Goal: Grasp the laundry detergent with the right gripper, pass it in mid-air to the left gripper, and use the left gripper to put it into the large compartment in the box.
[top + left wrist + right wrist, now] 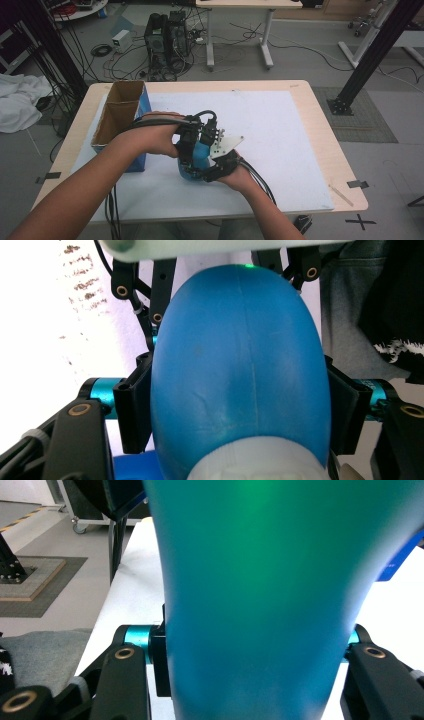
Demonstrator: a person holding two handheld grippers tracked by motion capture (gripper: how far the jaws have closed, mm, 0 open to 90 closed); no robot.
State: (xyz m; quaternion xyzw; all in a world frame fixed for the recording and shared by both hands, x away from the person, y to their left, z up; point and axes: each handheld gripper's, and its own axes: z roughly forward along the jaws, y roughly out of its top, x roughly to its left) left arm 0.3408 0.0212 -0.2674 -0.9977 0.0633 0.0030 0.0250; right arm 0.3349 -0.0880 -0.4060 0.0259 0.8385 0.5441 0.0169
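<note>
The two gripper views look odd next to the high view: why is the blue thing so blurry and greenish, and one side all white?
In the right gripper view the blue object sits too close to focus, and a green glow tints it. In the left gripper view it is sharper, with a small green glint on top, while the white mat is washed out. The high view is evenly lit but soft.

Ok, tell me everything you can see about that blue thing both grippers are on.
The blue thing is smooth, rounded and matte, like soft plastic or rubber, with a faint seam down it and a whitish part at one end. It is over the white mat, with the left gripper and the right gripper each clamped across it.
</note>
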